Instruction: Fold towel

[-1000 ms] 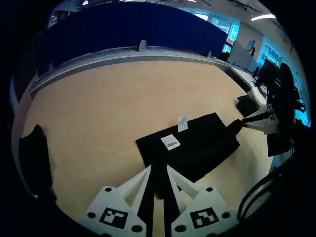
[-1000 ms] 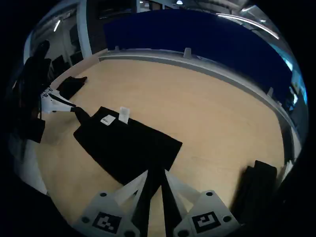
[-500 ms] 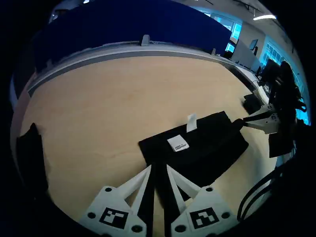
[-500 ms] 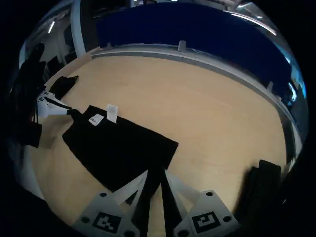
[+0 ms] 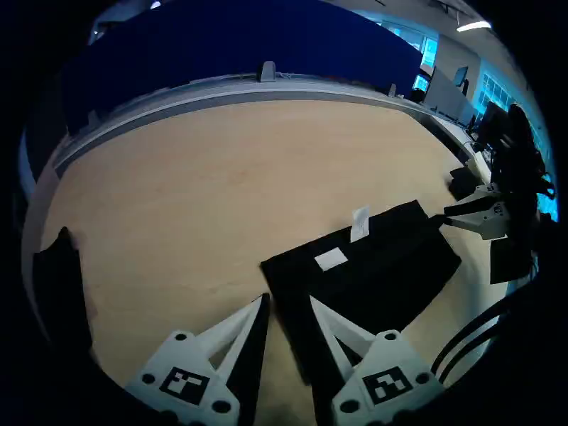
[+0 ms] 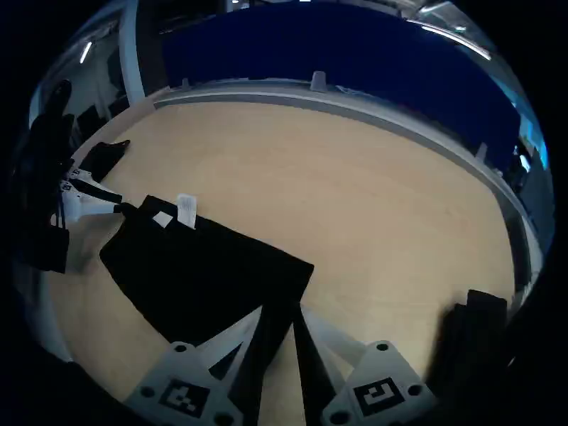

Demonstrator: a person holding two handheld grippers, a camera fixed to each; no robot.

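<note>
A black towel [image 5: 362,270] lies folded flat on the pale wooden table [image 5: 213,177], with two white labels [image 5: 331,258] on top. In the left gripper view, my left gripper [image 5: 287,304] is open, its fingers spread on either side of the towel's near corner. In the right gripper view, my right gripper [image 6: 282,314] is shut on the near corner of the towel [image 6: 199,273]. Each gripper also appears small at the towel's far end in the other's view: the right gripper [image 5: 444,216] and the left gripper [image 6: 113,207].
A dark folded stack [image 5: 60,284] sits at the table's left edge in the left gripper view, and the dark stack [image 6: 472,334] appears at the lower right in the right gripper view. Another dark cloth [image 6: 106,153] lies beyond the left gripper. A blue partition [image 5: 234,42] backs the table.
My left gripper's fingers have spread apart and let go of the towel corner. The right gripper stays shut on its corner, and the towel has settled lower and flatter.
</note>
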